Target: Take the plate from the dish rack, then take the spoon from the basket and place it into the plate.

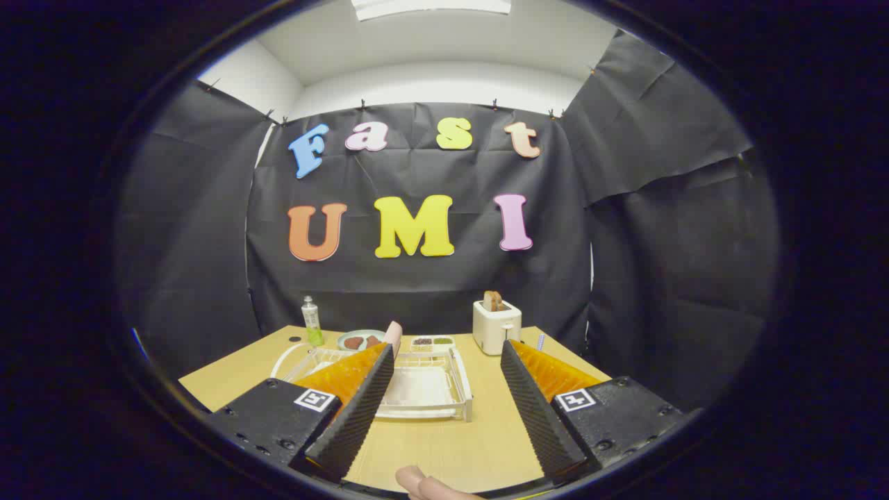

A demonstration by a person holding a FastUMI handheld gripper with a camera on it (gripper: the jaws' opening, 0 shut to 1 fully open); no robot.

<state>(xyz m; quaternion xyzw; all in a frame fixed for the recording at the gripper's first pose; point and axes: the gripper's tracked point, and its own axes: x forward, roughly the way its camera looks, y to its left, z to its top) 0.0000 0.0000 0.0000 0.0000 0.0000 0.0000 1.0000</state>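
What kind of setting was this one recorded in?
Probably a staged kitchen tabletop inside a cloth-walled booth: a wooden table carries a dish rack, a toaster with bread in it and a bottle. The open gripper hangs above the table.

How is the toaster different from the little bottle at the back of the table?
The toaster is white, boxy and wide; the bottle is slim, tall and greenish. The toaster has toast sticking out; the bottle wears a cap. Both stand upright on the table, beyond the open gripper.

white toaster (496,326) with bread, green-capped bottle (310,321), small food plate (360,340) on wooden table (444,444)
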